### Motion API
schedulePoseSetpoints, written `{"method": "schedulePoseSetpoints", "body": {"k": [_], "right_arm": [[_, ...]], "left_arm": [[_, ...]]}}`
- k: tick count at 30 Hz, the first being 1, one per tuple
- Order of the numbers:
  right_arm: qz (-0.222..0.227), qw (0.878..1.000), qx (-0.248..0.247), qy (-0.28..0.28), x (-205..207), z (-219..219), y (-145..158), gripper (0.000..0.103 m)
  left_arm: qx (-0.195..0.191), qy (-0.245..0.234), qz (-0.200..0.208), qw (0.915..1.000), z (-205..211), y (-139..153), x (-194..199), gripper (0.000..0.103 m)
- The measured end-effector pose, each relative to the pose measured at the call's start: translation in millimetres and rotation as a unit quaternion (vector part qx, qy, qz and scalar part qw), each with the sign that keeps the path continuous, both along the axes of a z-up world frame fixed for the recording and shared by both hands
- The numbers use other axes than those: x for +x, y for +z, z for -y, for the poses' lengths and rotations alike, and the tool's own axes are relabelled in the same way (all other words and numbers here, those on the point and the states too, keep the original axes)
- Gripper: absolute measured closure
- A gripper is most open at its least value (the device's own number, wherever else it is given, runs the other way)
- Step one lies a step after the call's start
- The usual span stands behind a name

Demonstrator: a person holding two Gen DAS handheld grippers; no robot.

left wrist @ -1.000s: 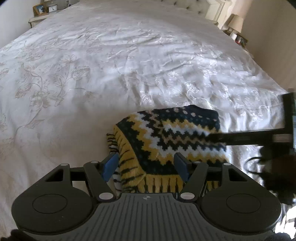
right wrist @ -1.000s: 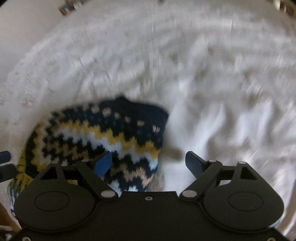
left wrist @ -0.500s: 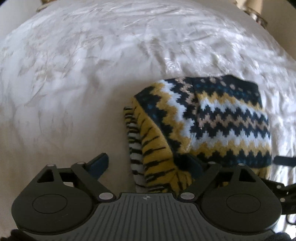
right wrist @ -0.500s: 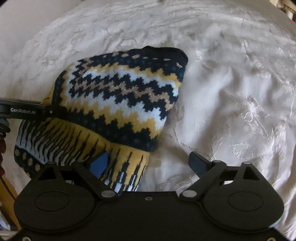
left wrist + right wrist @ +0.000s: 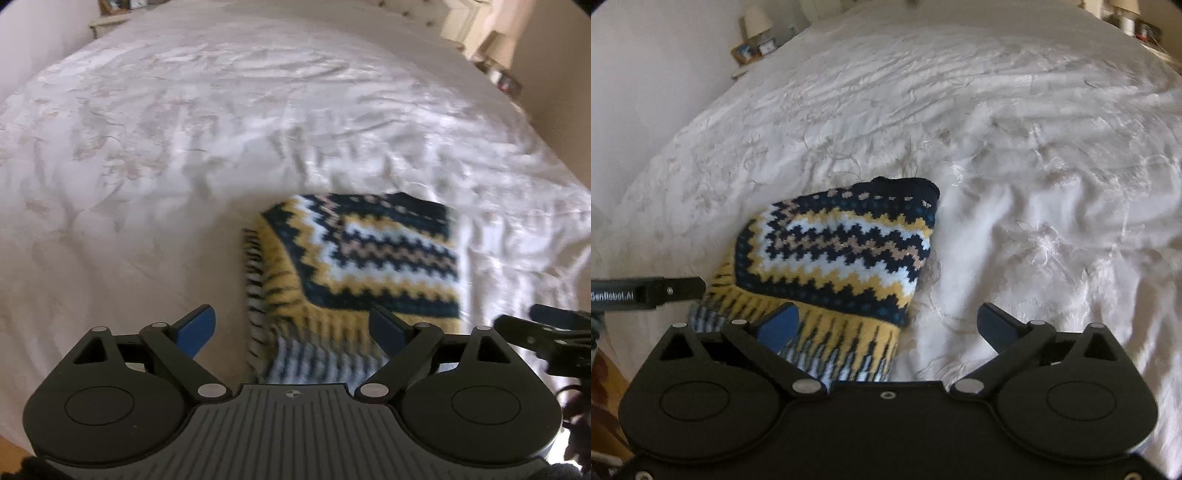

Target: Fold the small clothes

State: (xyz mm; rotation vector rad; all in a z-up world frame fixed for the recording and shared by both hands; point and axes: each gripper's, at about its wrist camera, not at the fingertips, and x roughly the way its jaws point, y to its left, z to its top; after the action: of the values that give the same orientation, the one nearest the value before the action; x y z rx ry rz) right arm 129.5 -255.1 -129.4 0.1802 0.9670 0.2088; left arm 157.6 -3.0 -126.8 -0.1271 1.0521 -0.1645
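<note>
Knitted clothing (image 5: 364, 258) in navy, yellow, white and tan zigzag bands lies folded on the bed, in front of both grippers and held by neither.

Left gripper (image 5: 295, 328) has its jaws spread wide; they have just been opening, and the blue pads press on nothing. The ribbed, striped hem of the knit shows in the gap between the fingers, lying flat on the bed rather than pinched. The left view is blurred, so finer detail of the hem cannot be made out.

Right gripper (image 5: 888, 326) also stands with its jaws spread wide, having just been opening too. Its left finger (image 5: 777, 326) hangs over the yellow-and-navy hem of the knit (image 5: 846, 254), while its right finger is above bare bedding; neither pad grips the fabric. In this view the left gripper's dark finger reaches in from the left edge, its tip beside the knit's left side.

Outward from the grippers, the folded piece sits on the near part of the white embroidered bedspread (image 5: 1034, 184), which is creased and covers the whole bed (image 5: 184, 147). At the far left corner a bedside stand carries a lamp (image 5: 757, 22) and small frames; more small items stand at the far right.
</note>
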Motion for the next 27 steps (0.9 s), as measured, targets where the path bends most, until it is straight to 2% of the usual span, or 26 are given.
{"method": "schedulePoseSetpoints", "body": {"k": [4,8,15,21,27], "right_arm": [[0.004,1.000,-0.001,-0.022,-17,-6,10,0.001],[0.006,0.999,-0.016,-0.046,-38,-17,17,0.001],[0.010,0.996,-0.033,-0.078,-76,-37,36,0.001],[0.024,0.995,-0.035,-0.091,-105,-59,52,0.001],[0.038,0.994,-0.038,-0.093,-130,-75,64,0.001]], "left_arm": [[-0.041,-0.025,-0.007,0.9988,-2,7,-12,0.012],[-0.056,-0.051,-0.006,0.9971,-7,11,-28,0.012],[-0.025,-0.059,0.007,0.9979,-19,29,-55,0.013],[0.053,-0.049,0.020,0.9972,-24,45,-77,0.013],[0.055,-0.028,0.034,0.9975,-39,59,-97,0.014]]}}
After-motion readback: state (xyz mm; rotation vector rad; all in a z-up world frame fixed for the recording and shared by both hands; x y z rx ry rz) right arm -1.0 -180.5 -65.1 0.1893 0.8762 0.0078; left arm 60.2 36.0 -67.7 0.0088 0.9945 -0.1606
